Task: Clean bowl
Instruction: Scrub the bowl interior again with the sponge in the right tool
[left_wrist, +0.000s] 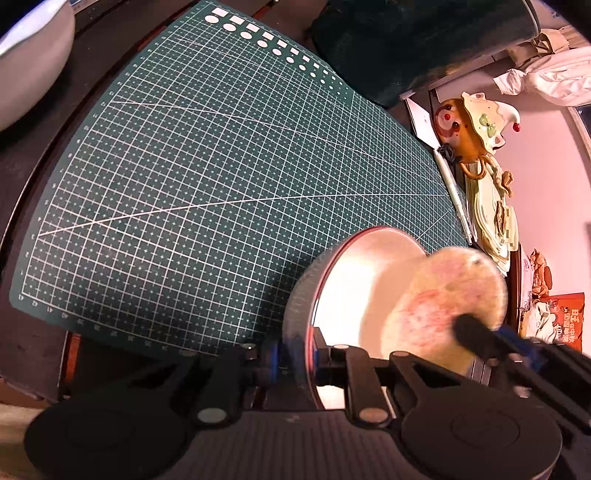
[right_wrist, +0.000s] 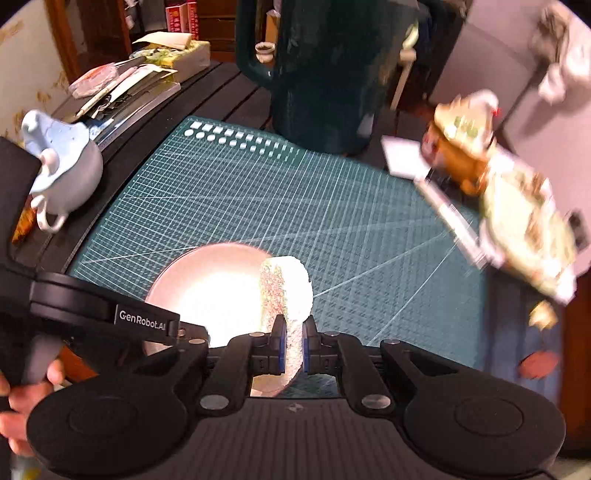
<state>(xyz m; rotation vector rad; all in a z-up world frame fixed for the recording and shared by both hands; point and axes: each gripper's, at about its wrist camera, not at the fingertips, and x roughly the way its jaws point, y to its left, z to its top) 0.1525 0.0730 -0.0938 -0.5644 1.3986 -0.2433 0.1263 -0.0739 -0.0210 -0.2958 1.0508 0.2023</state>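
A shallow bowl (left_wrist: 365, 291) with a pale inside and a grey outside is tipped on its edge over the green cutting mat (left_wrist: 207, 162). My left gripper (left_wrist: 295, 362) is shut on the bowl's rim. A round yellowish sponge (left_wrist: 454, 291) with red stains is pressed into the bowl's right side. In the right wrist view my right gripper (right_wrist: 293, 347) is shut on the sponge (right_wrist: 286, 291), which stands on edge at the right rim of the bowl (right_wrist: 207, 291). The left gripper's black body (right_wrist: 110, 314) reaches in from the left.
A pale blue teapot (right_wrist: 62, 166) stands left of the mat. A dark green jug (right_wrist: 325, 74) stands behind it. A clown-shaped ceramic piece (right_wrist: 465, 144) and stacked plates (right_wrist: 528, 229) lie to the right. A pen (left_wrist: 454, 192) lies along the mat's right edge.
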